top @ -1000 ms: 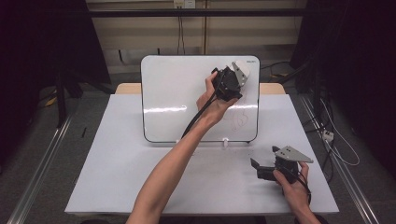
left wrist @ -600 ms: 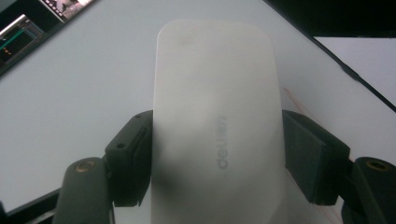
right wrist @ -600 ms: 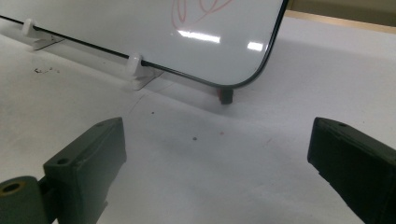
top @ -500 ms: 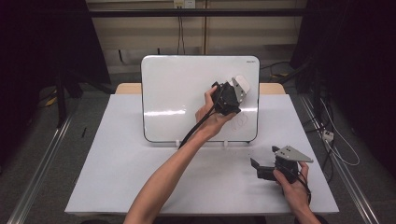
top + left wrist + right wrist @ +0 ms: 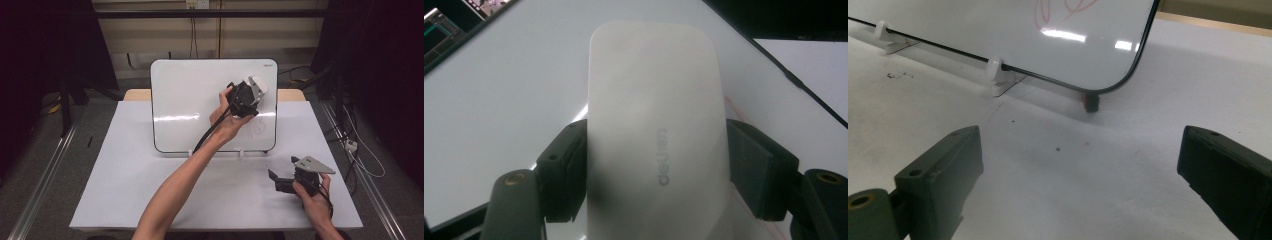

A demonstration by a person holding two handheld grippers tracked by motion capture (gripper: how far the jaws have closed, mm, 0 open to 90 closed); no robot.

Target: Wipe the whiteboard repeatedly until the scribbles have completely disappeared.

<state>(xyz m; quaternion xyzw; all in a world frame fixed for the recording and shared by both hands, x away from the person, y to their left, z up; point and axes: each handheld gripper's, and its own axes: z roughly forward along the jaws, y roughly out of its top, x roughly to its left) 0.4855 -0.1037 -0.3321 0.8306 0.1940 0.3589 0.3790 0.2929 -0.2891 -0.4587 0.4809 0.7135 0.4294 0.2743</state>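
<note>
We reach our left arm long across the table (image 5: 125, 200), forearm stretched up from the near edge and wrist bent back, so that the left gripper (image 5: 252, 90) is raised in front of the upper right part of the whiteboard (image 5: 200, 90). Its jaws are clamped on a white eraser (image 5: 258, 85), one black pad pressed to each long side; in the left gripper view the eraser (image 5: 654, 130) stands up between the pads with its far end over the board's white face (image 5: 514, 90). Whether the eraser's face actually touches the board we cannot tell. The board stands propped and tilted on small white feet (image 5: 995, 67) at the far middle of the table, and a faint red scribble (image 5: 255, 131) sits on it below the gripper, near its lower right corner. Our right hand (image 5: 312, 192) rests low on the table's near right side, well apart from the board, holding the right gripper (image 5: 277, 180) about level and pointing left. Its jaws stand wide apart with nothing between them, bare tabletop (image 5: 1073, 170) showing in the gap.
</note>
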